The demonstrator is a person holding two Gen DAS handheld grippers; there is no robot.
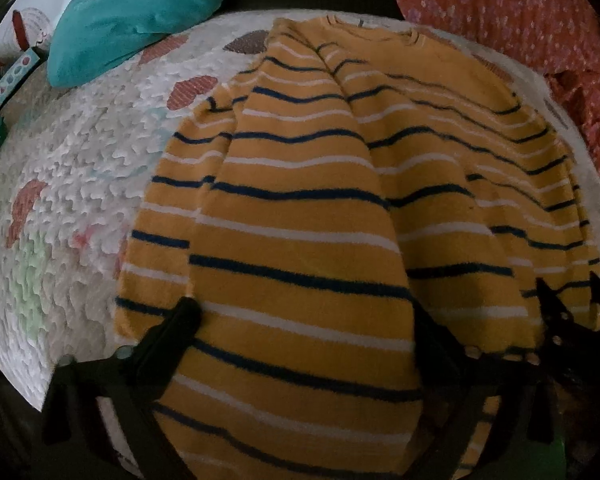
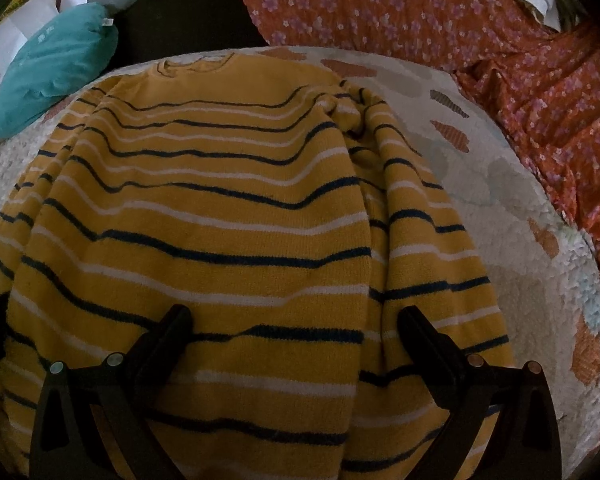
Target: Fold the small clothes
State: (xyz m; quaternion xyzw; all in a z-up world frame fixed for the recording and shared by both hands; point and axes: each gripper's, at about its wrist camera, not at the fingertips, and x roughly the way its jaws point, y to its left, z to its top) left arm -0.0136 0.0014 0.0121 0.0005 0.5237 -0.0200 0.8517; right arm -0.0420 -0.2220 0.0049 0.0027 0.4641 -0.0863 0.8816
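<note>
The textured white bedspread (image 1: 80,160) is the ground for everything, and on it the yellow striped sweater (image 1: 300,208) lies flat with its long axis running straight away from both tools: neckline (image 1: 364,30) at the far end, hem at the near end under the fingers. Its sleeves appear already turned in over the body, so the garment reads as a long panel. Measured from the sweater, a teal cushion (image 1: 132,12) sits beyond its far left corner and an orange floral cloth (image 2: 480,48) runs along its far right side, both off the knit.

The left gripper (image 1: 308,316) hangs over the near left part of the sweater, jaws spread wide with fabric beneath but not pinched. The right gripper (image 2: 296,320) hangs over the near right part, likewise spread, its pads apart from the knit as far as I can tell. Its black fingers also show at the right edge of the left wrist view.

Both tools stand about equally near the hem, one each side of the midline. I judge the coming move to be a lengthwise fold, hem carried towards the neckline, so each tool needs its own hem corner.
</note>
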